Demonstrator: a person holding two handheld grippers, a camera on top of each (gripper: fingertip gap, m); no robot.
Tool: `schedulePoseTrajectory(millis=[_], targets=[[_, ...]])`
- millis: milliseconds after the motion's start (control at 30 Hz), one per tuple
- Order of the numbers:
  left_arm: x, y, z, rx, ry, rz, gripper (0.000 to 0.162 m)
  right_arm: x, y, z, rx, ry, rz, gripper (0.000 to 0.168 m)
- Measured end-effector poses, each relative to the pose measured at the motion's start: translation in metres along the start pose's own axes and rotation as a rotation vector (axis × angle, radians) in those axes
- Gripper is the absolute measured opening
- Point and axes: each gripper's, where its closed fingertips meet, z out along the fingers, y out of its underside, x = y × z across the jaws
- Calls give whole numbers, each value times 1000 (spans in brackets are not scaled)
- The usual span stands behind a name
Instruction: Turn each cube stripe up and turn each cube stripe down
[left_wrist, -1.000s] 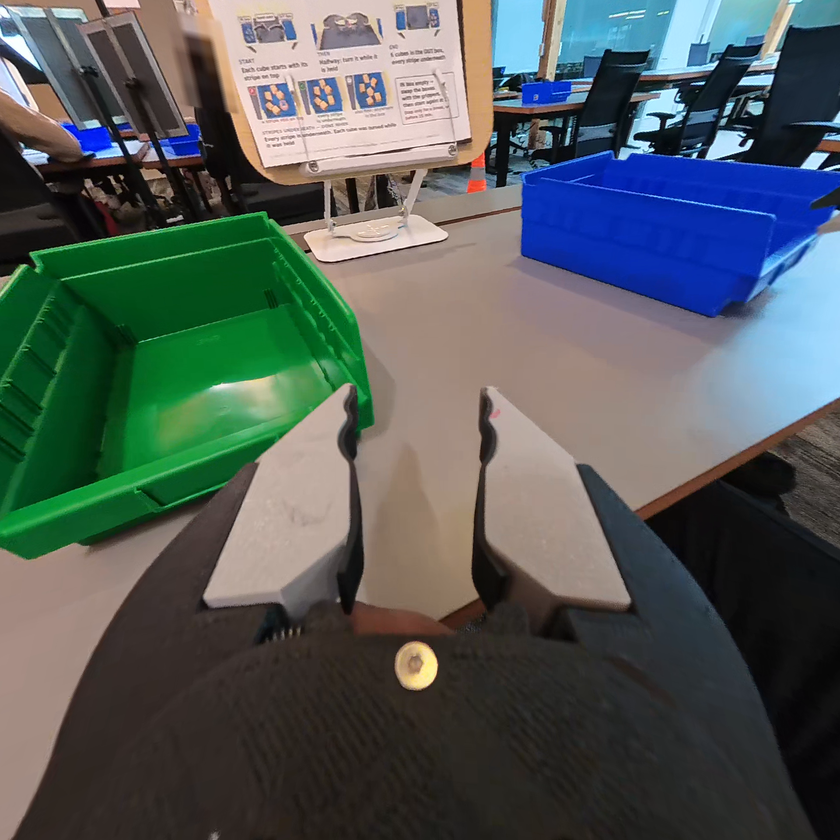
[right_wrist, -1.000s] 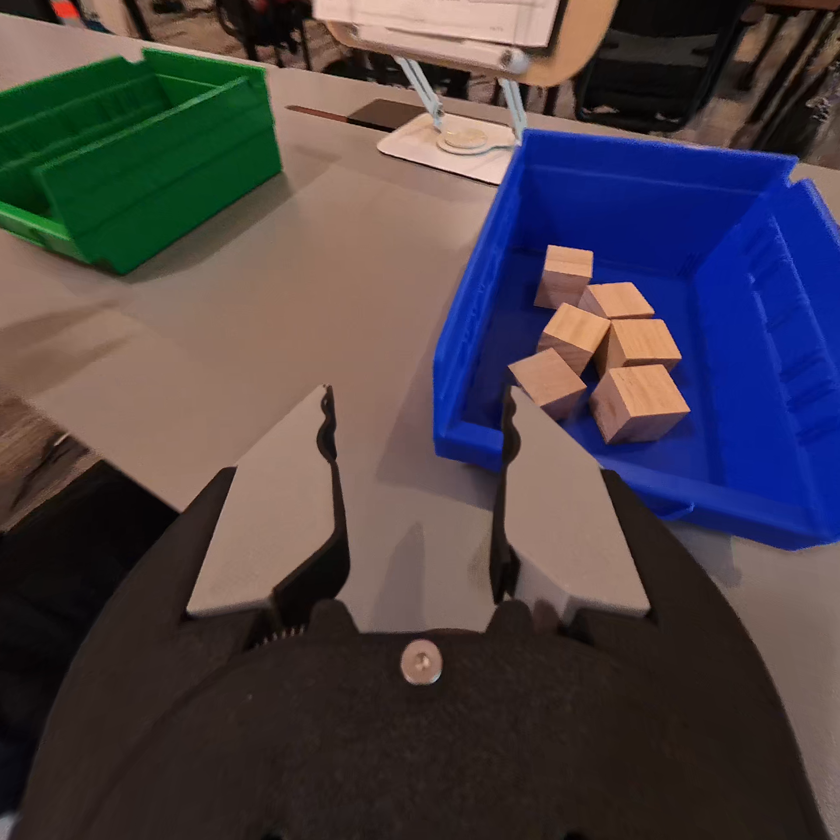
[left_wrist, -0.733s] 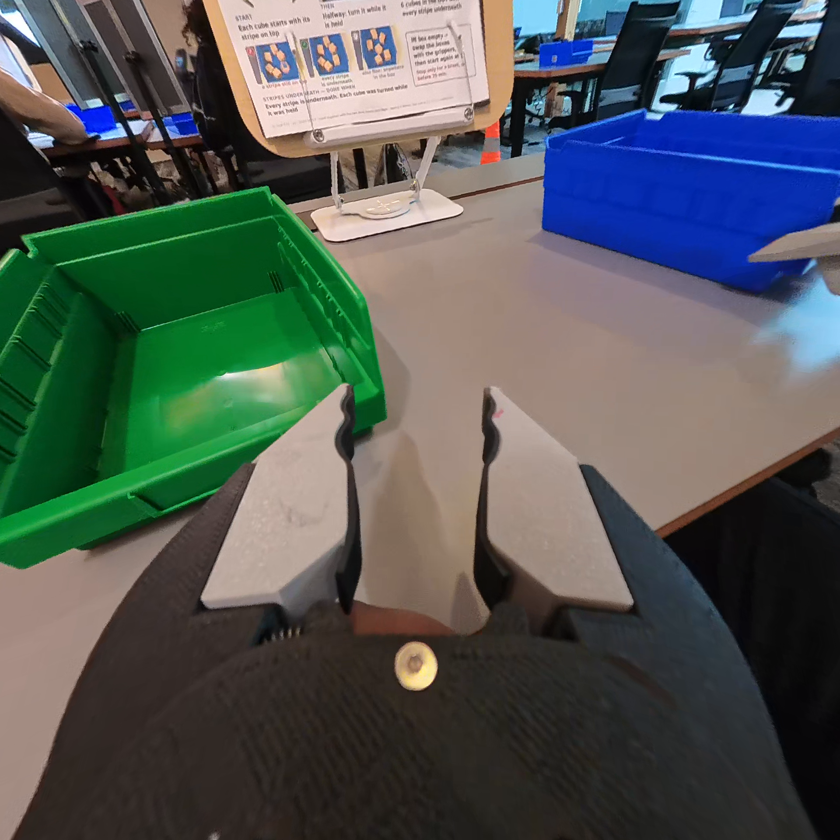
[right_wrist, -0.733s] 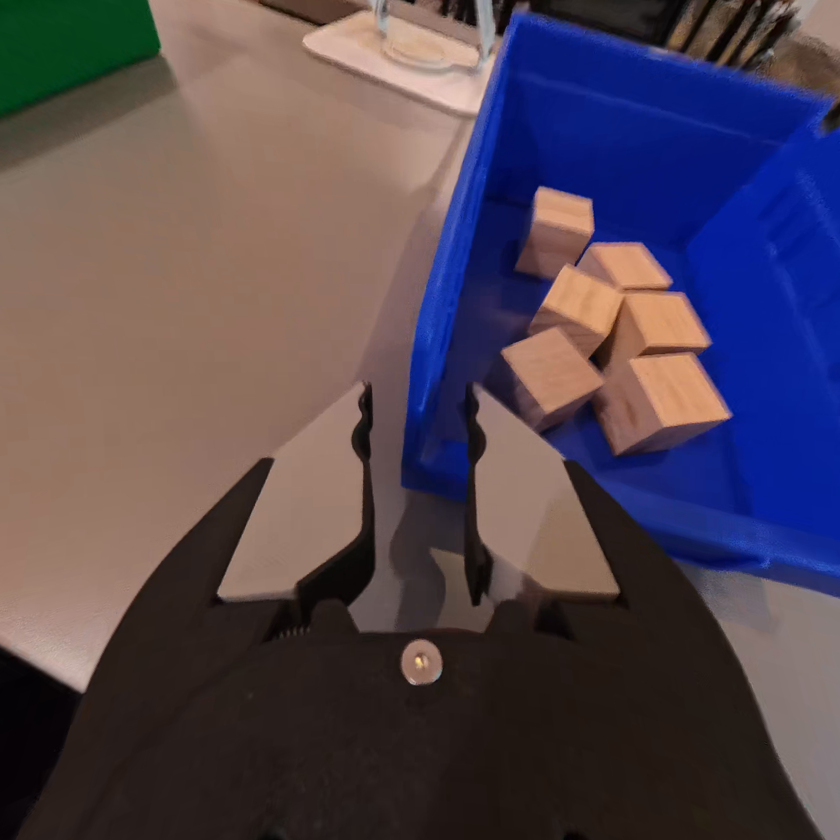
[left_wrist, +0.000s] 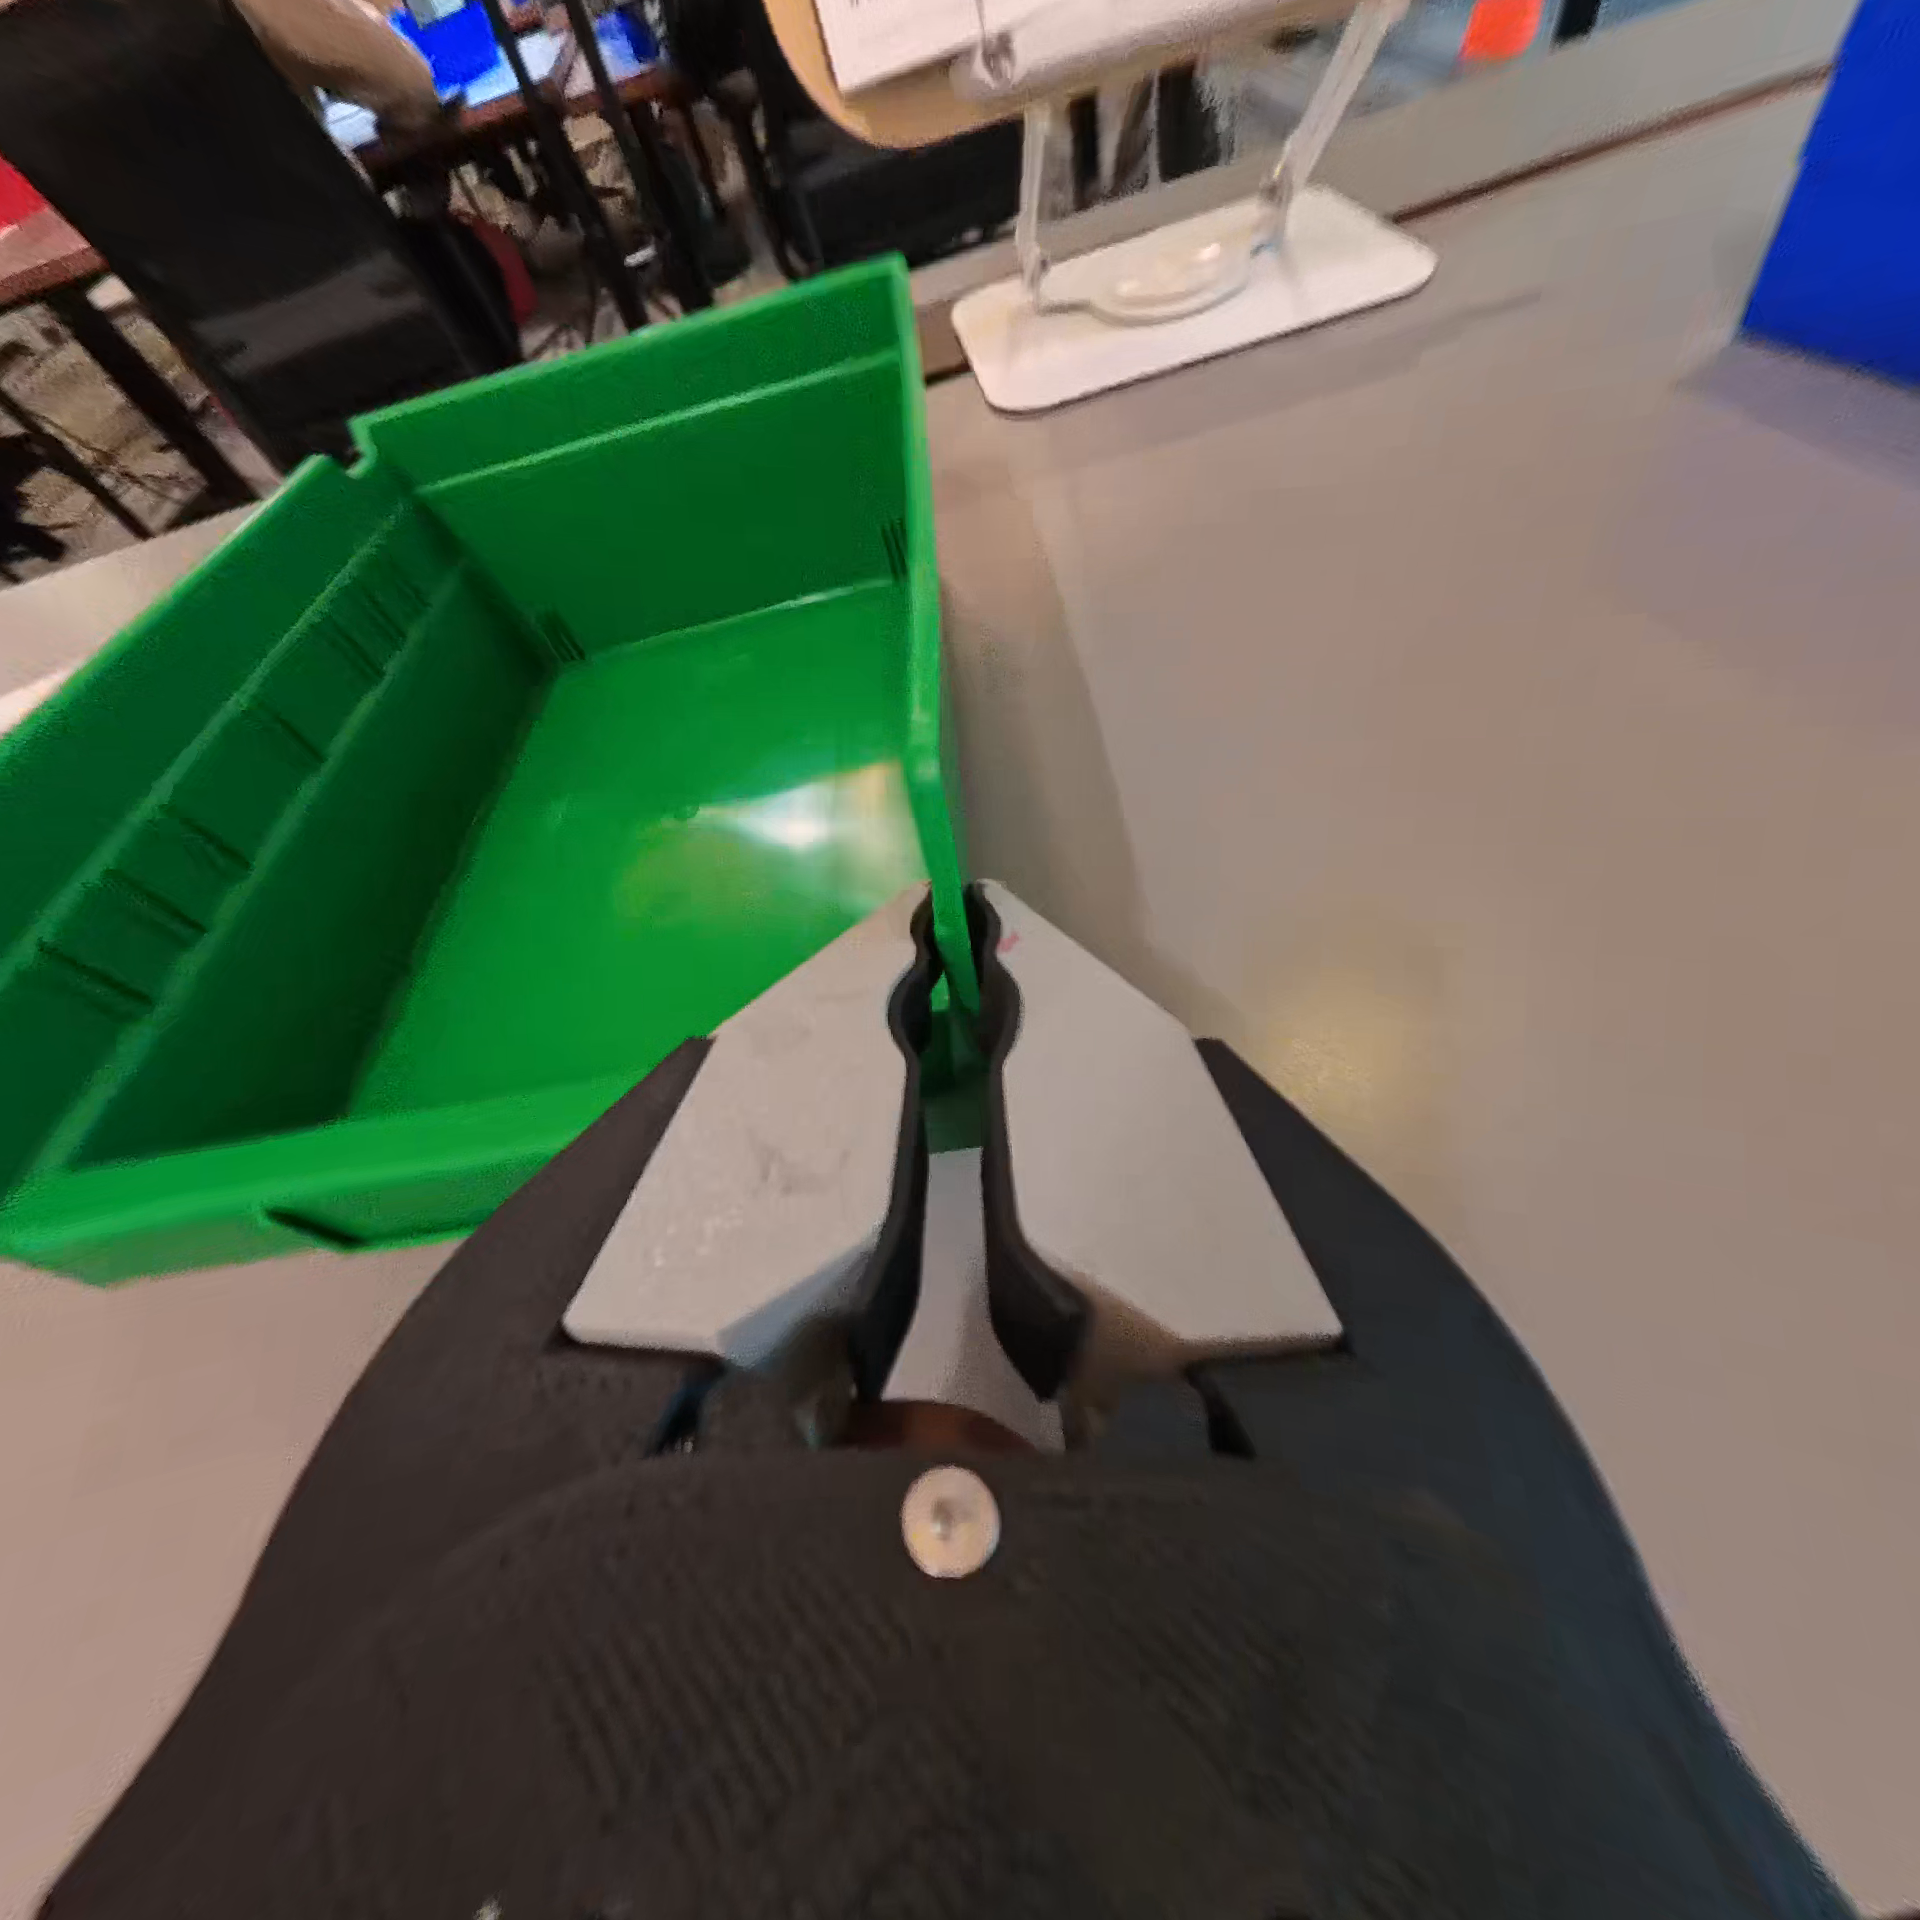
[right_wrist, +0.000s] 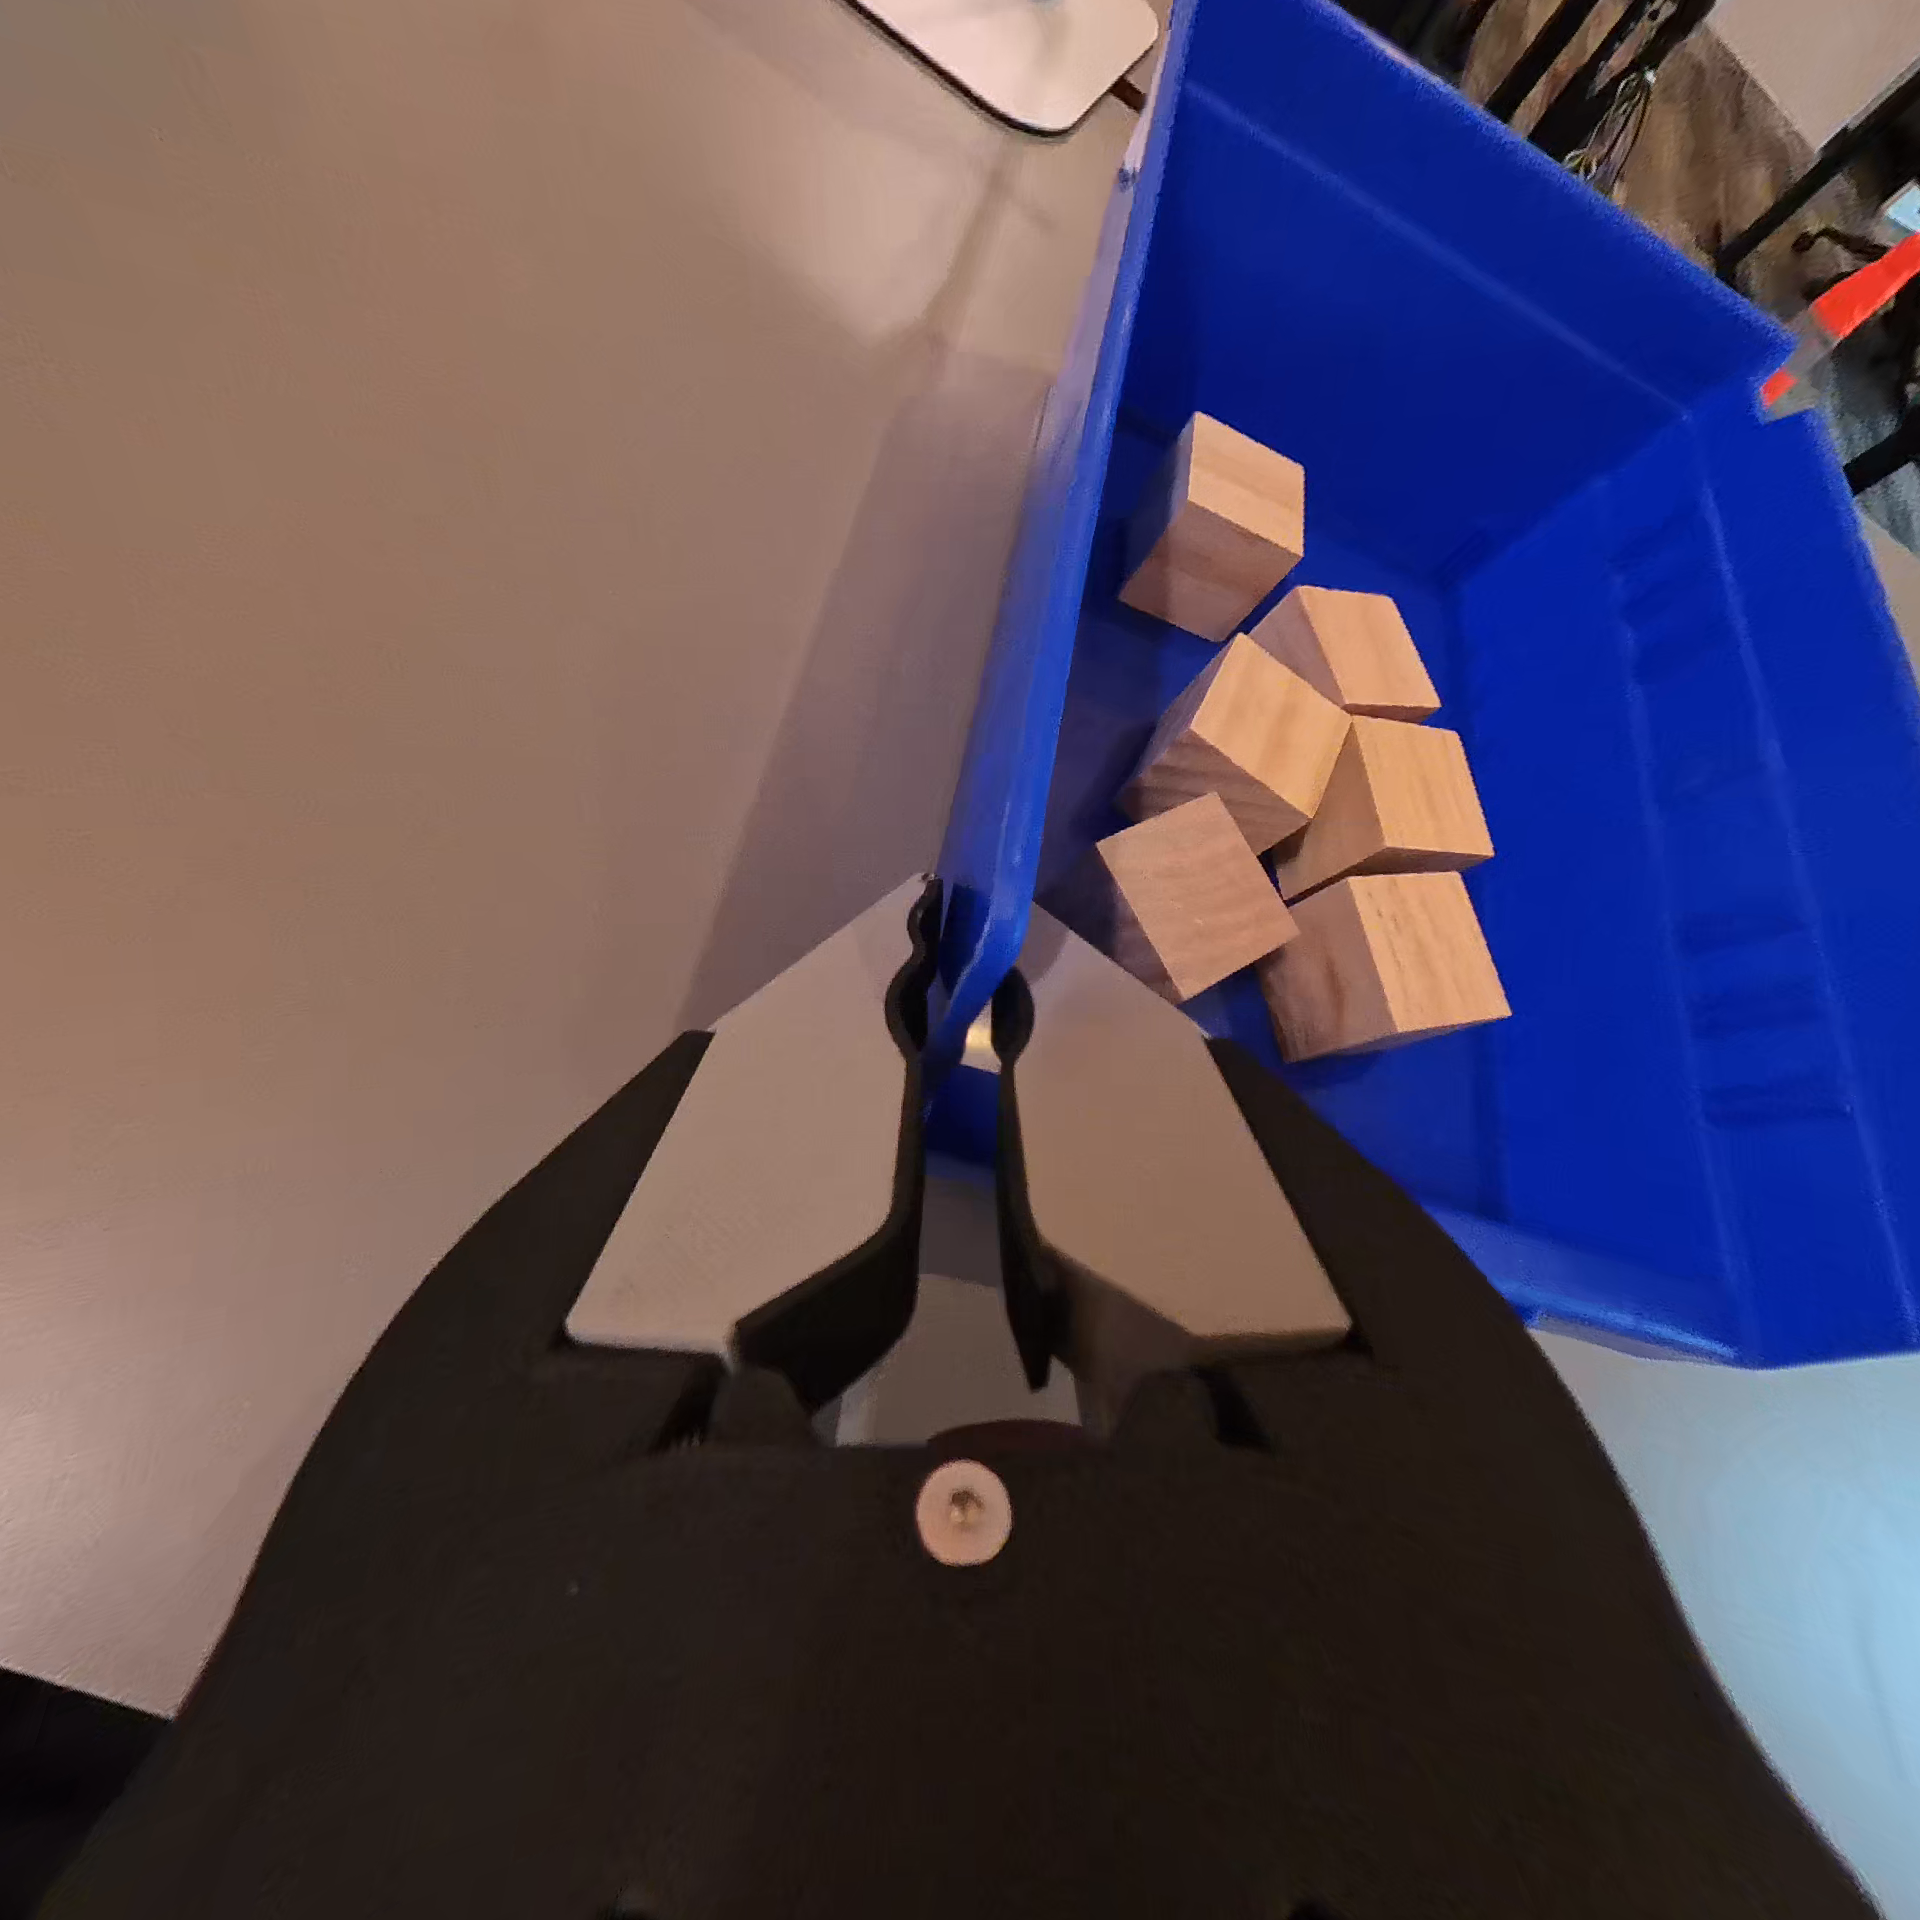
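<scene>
Here, six wooden cubes (right_wrist: 1299, 748) lie bunched on the floor of the blue bin (right_wrist: 1558, 364), close against its left wall and touching one another; no stripe shows on any face turned to the camera, so which way each one sits cannot be told. They look light, stiff and smooth-sided, unlikely to mark or break, and each would best be taken across two opposite flat faces, square on, since a corner grip would probably let it twist out. Packed as they are, the nearest cube offers the freest sides. The right gripper (right_wrist: 961, 977) has its fingers (right_wrist: 1132, 1164) drawn nearly together and pinched on the bin's thin left wall near its front corner, none of them touching a cube. Across the grey surface (left_wrist: 1455, 831), the left gripper (left_wrist: 956, 966) clamps the right wall of the green bin (left_wrist: 312, 831) the same way, near that bin's front corner; the green bin holds nothing. Beyond both bins, near the far edge of the surface, stands the white base of a document stand (left_wrist: 1195, 301) carrying a printed sheet.
</scene>
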Motion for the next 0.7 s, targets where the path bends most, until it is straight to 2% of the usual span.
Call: schedulePoseTrajectory(millis=[133, 267, 367, 500, 700], targets=[[-28, -15, -32, 119, 29, -78, 0, -21, -6, -5, 1, -13, 4, 5], [-53, -32, -66, 188, -6, -77, 2, -74, -25, -9, -8, -49, -4, 12], [-74, -51, -97, 270, 18, -131, 2, -124, -48, -7, -32, -80, -22, 17], [-88, -81, -145, 359, -8, -86, 3, -195, -85, 0, -49, -126, -33, 21], [-99, -148, -224, 517, -7, -30, 5, -316, -152, 14, -19, -286, -19, 26]])
